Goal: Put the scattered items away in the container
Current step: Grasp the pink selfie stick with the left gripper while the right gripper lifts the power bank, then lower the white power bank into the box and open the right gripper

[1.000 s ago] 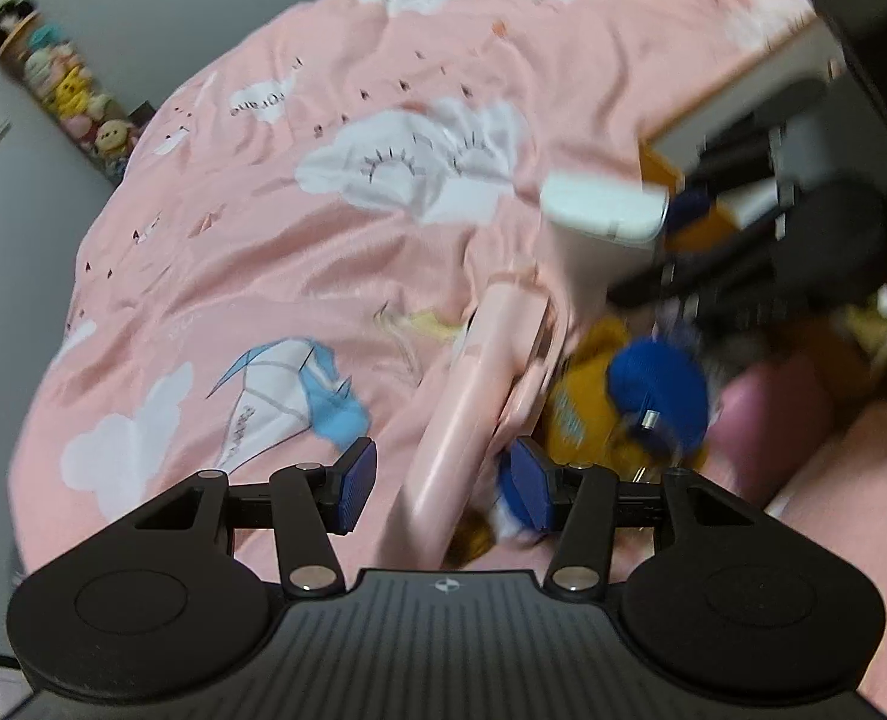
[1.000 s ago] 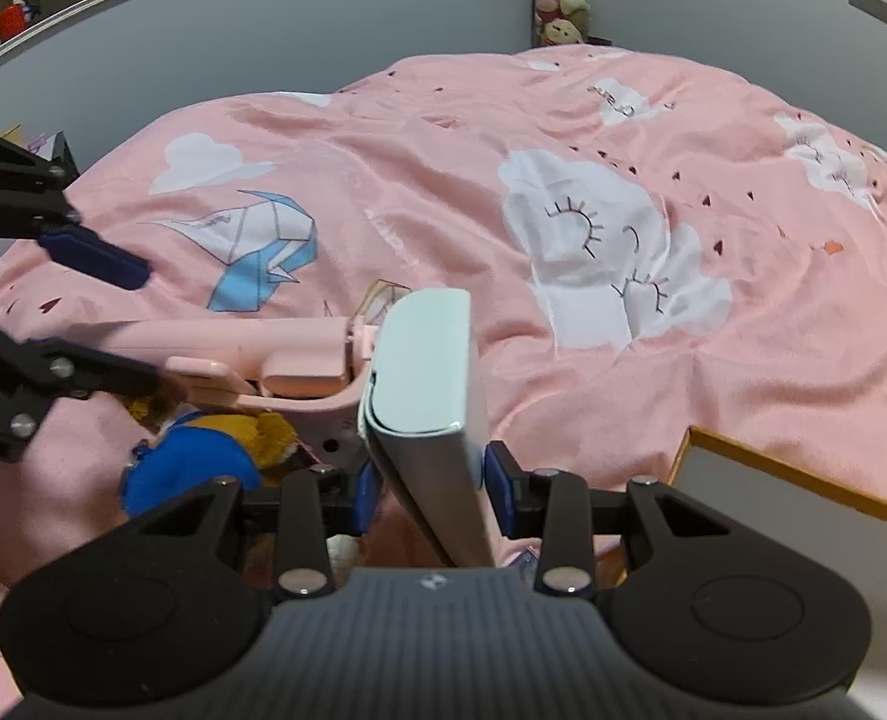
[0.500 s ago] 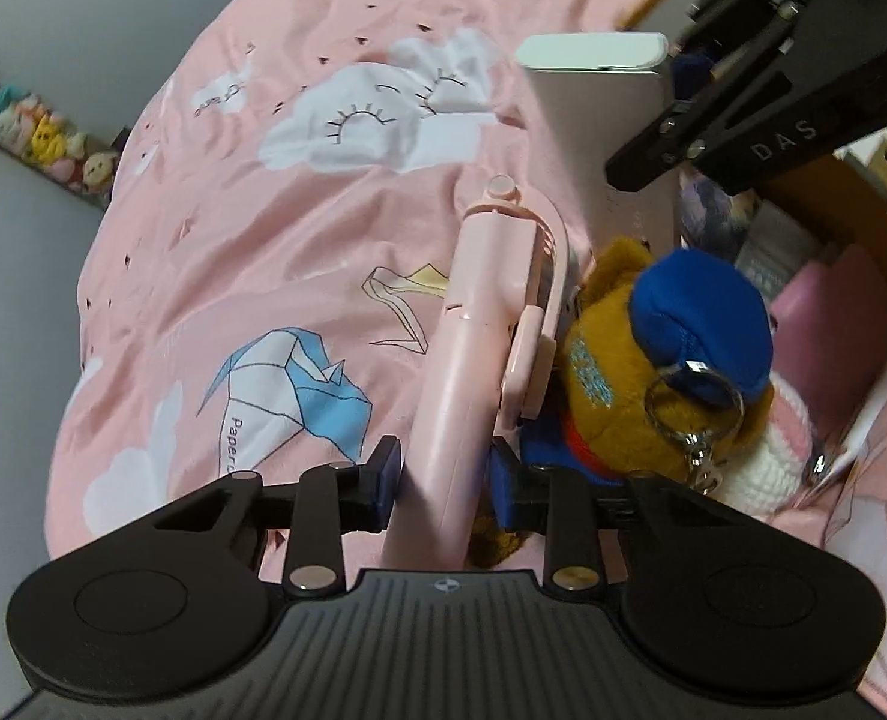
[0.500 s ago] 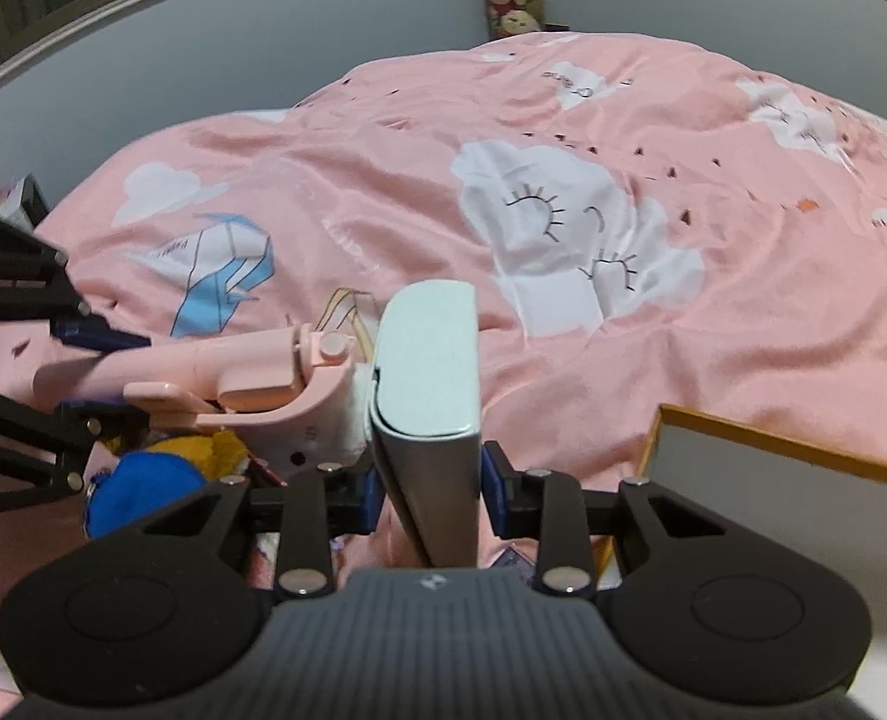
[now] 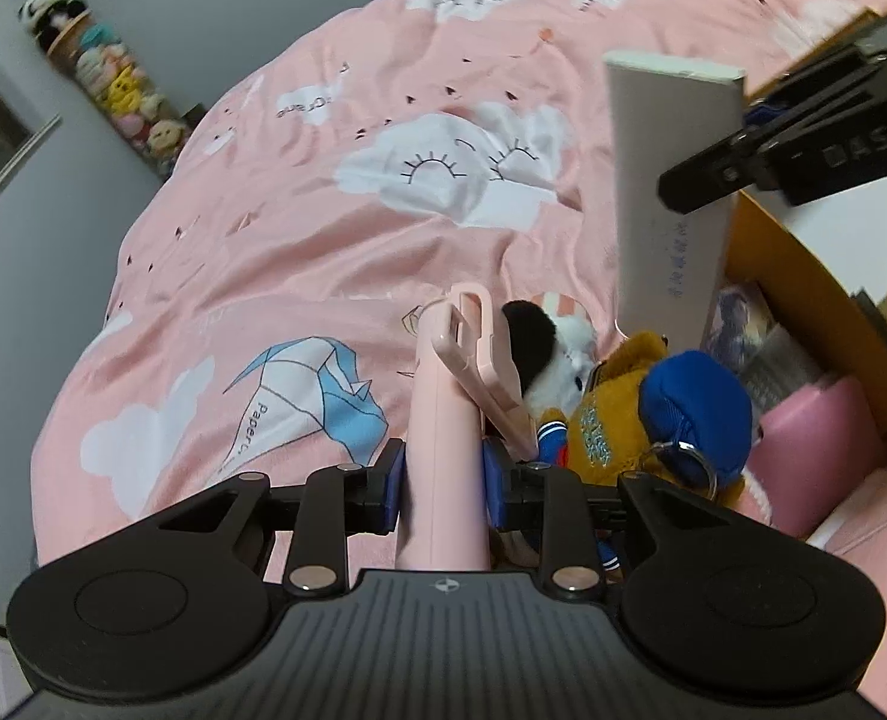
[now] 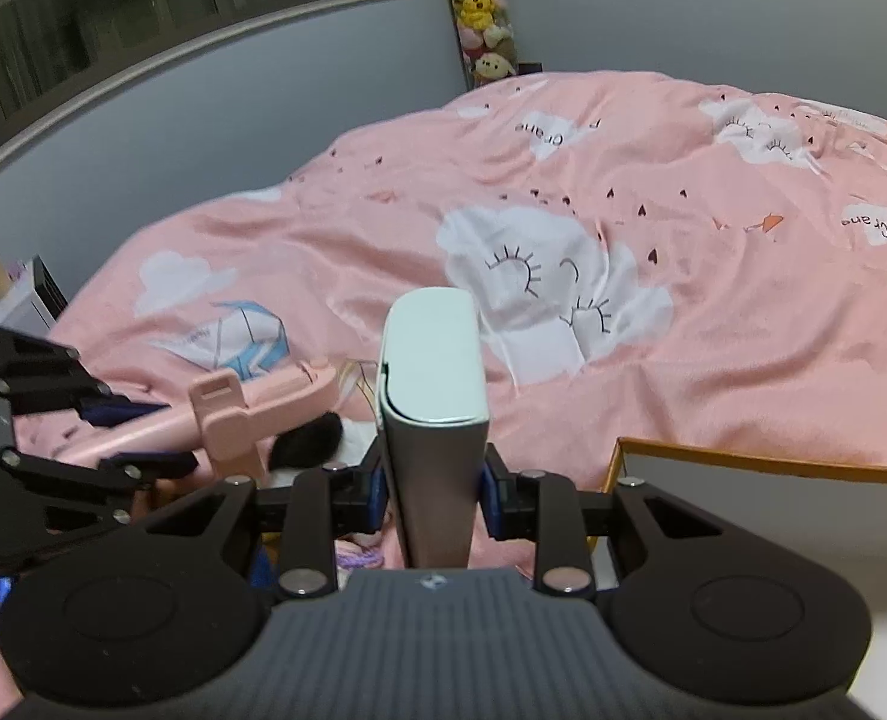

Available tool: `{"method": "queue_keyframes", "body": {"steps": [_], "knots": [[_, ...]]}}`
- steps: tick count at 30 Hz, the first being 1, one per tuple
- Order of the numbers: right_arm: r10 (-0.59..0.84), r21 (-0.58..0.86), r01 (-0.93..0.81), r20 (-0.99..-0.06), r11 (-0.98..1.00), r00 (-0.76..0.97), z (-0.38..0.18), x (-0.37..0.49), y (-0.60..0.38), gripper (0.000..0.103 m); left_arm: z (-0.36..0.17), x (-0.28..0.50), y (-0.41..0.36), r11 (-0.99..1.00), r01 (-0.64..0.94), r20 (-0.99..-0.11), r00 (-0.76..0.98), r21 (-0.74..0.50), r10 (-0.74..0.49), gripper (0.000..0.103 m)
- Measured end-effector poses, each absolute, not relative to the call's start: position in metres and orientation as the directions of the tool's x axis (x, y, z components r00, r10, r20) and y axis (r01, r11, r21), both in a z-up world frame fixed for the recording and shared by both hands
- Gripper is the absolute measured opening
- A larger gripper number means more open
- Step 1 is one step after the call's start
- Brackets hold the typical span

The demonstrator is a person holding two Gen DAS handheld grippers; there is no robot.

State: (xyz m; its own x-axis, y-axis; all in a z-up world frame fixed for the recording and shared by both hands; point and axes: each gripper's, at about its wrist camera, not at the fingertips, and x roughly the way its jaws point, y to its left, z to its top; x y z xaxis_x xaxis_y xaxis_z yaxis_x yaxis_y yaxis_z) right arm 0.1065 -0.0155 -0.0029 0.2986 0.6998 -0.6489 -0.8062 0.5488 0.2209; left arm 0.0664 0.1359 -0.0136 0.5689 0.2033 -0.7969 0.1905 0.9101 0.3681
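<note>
Pink-quilted bed (image 5: 299, 252) under plush toys (image 5: 635, 414)

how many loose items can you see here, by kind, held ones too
plush toys: 2, the brown bear and the black-and-white plush
pink selfie stick: 1, in the left gripper
white power bank: 1, in the right gripper
total: 4

Our left gripper (image 5: 443, 483) and right gripper (image 6: 432, 489) look alike: black ribbed bodies; round side discs; silver screws; blue finger pads (image 5: 392, 483); white "DAS" lettering.
</note>
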Motion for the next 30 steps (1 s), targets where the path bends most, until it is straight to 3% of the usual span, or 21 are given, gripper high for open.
{"method": "queue_keyframes", "body": {"steps": [9,17,22,30], "knots": [[0.773,0.344,-0.774,-0.572,0.531,0.276,0.039,0.116,-0.051,0.032,0.012,0.063,0.138,0.954,0.085,-0.751,0.639,0.288,0.169,0.031],[0.770,0.386,-0.700,-0.514,0.601,0.378,0.073,0.128,-0.108,0.032,0.046,0.064,0.121,0.976,0.070,-0.672,0.736,0.205,0.088,0.031],[0.705,0.388,-0.610,-0.548,0.691,0.450,0.063,0.139,-0.138,0.032,0.054,0.072,0.099,0.981,0.140,-0.645,0.763,0.132,-0.022,0.031],[0.592,0.420,-0.423,-0.650,0.802,0.476,0.005,0.160,-0.160,0.032,0.042,0.088,0.054,0.952,0.278,-0.639,0.757,0.126,-0.136,0.031]]}}
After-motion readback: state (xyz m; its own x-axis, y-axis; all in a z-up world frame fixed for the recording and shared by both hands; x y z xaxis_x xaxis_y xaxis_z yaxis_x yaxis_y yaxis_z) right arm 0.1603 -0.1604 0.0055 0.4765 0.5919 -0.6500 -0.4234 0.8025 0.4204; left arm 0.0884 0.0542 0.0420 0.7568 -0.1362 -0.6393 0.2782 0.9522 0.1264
